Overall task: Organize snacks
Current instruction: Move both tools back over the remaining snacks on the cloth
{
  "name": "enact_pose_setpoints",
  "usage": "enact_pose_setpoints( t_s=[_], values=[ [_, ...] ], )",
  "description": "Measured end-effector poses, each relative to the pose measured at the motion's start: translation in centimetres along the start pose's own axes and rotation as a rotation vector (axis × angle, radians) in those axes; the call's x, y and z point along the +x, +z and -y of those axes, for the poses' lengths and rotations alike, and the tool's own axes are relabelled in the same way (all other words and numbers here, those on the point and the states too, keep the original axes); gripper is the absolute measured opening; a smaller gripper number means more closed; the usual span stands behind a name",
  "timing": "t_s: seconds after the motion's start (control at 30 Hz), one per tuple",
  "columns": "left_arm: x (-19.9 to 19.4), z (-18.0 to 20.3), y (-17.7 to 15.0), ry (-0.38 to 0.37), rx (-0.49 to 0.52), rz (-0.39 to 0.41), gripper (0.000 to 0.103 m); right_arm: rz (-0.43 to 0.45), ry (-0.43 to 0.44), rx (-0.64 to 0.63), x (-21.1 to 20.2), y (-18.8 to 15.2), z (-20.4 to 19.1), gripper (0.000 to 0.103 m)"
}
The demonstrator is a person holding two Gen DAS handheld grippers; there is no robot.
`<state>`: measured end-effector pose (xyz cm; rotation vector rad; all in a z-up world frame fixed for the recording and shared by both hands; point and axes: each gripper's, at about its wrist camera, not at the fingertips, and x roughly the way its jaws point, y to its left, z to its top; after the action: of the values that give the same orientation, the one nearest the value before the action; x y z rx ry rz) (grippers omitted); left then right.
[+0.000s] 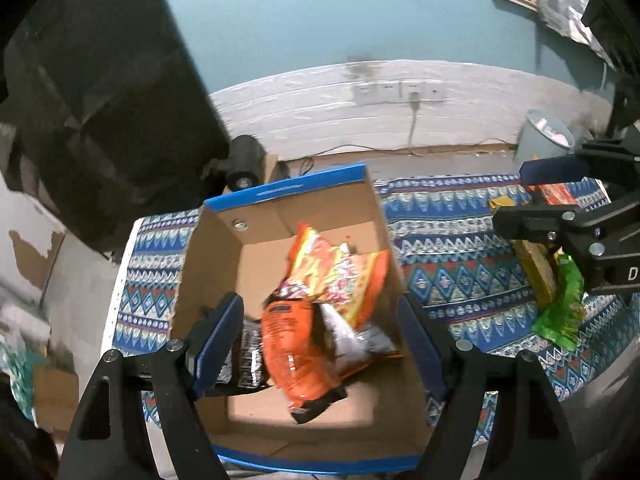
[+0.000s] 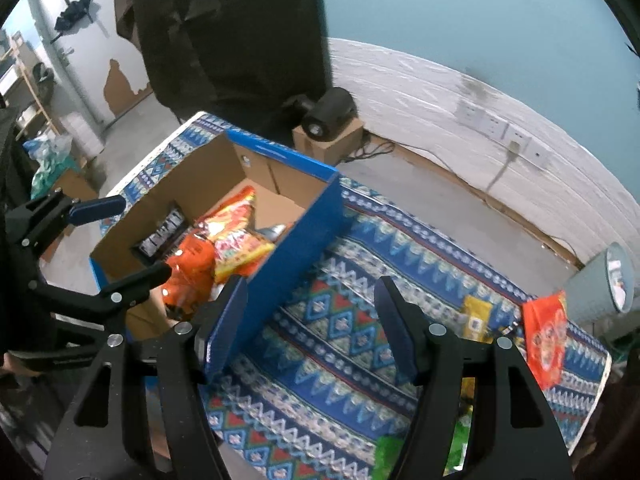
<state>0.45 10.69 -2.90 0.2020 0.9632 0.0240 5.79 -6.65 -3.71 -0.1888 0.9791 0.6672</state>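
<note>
My left tongs (image 1: 320,344): jaws wide apart, nothing gripped; they hang over the near end of the box with the packets showing between the blue pads
My right tongs (image 2: 310,320): jaws also wide apart and empty, over bare cloth just right of the box; the left pad sits in front of the box's blue side wall
Box (image 1: 224,248): open cardboard, blue outside, standing on the cloth
In the box: an orange packet (image 1: 296,360) nearest me, lying partly on a black-and-white packet (image 1: 248,360) at its left; behind them a yellow-orange packet (image 1: 336,276) leaning toward the right wall; the far end of the floor is bare
Cloth (image 2: 320,360): blue patterned, covering the table
Loose snacks, right of the box: a green packet (image 1: 560,320) near me, a yellow one (image 1: 536,276) touching it just behind, a red packet (image 2: 546,340) farther out by the table's edge
Grey bin (image 2: 600,284): beyond the table's far right corner, on the floor
</note>
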Motion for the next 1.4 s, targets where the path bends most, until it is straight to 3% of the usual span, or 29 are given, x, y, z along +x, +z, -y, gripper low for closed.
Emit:
enact_pose_setpoints(
  t_s=[0.4, 0.9, 1.4],
  values=[
    [-0.1, 5.9, 1.0, -0.055, 0.106, -0.009, 0.08, 0.002, -0.051, 0.064, -3.2, -4.4, 5.1, 0.067],
    [1.0, 16.0, 2.2, -0.187, 0.257, -0.051, 0.08, 0.0, -0.126, 0.228, -6.6, -11.1, 13.6, 0.067],
    [4.3, 24.3, 1.6, -0.326, 0.324, -0.169, 0.08, -0.033, -0.185, 0.361, -7.1, -16.5, 20.3, 0.067]
  ],
)
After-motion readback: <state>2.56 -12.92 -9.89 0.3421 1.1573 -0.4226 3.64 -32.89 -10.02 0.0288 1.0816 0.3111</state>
